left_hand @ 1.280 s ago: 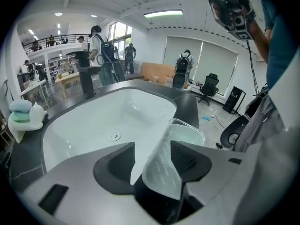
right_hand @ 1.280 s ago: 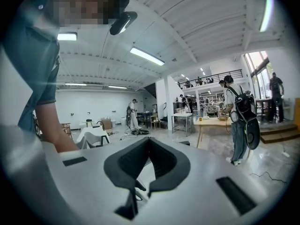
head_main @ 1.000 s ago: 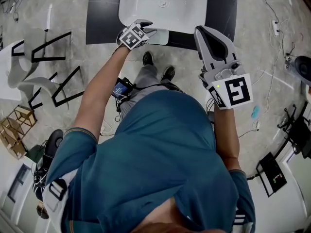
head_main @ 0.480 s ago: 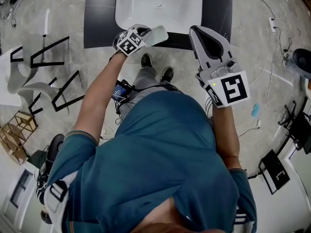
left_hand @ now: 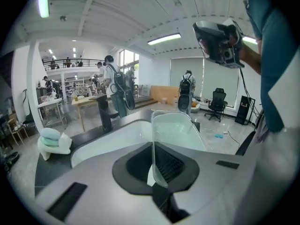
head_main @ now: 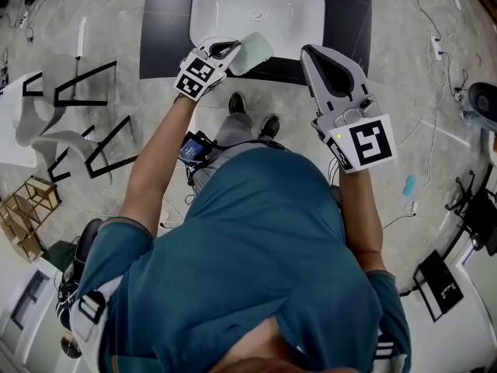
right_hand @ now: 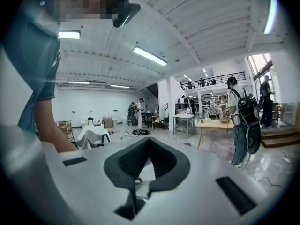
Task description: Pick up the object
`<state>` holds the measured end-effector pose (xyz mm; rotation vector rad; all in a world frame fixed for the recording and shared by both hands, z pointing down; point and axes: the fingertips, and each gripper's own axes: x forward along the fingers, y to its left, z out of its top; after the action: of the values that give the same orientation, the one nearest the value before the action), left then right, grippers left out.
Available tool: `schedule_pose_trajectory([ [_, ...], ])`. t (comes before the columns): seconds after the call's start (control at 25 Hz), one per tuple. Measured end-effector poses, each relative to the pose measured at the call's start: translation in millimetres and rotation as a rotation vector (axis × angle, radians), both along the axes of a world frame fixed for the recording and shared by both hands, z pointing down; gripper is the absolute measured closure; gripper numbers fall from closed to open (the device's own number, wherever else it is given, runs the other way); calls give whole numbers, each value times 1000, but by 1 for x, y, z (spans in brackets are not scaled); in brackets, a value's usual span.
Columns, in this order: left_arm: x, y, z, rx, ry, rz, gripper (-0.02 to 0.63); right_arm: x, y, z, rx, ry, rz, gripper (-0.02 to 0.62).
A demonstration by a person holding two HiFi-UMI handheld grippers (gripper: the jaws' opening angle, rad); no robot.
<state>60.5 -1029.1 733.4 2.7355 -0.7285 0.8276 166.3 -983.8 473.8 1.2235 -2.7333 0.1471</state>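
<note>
Floor: we see grey mottled stone point(head_main: 116, 14).
Ceiling: white beams, with strip lights point(left_hand: 164, 38) lit.
Furniture: we count a wooden table point(right_hand: 213, 123) and a black office chair point(left_hand: 218, 101).
Upper level: a railed balcony point(left_hand: 70, 62).

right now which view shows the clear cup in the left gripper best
The left gripper view: the clear cup fills the centre, its wall pinched edge-on between the shut jaws of the left gripper. The head view shows it only small and pale at that gripper's tip. The right gripper view does not show it.
</note>
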Motion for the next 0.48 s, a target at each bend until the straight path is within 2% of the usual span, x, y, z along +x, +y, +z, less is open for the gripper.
schedule_pose_trajectory([
  [0.24,-3,6,-71,68,89,-34,594,-4,7,-10,54,34,-26,583],
  [0.48,-6,16,-150,127,173,-37,594,1,9,-23,105,54,-5,583],
])
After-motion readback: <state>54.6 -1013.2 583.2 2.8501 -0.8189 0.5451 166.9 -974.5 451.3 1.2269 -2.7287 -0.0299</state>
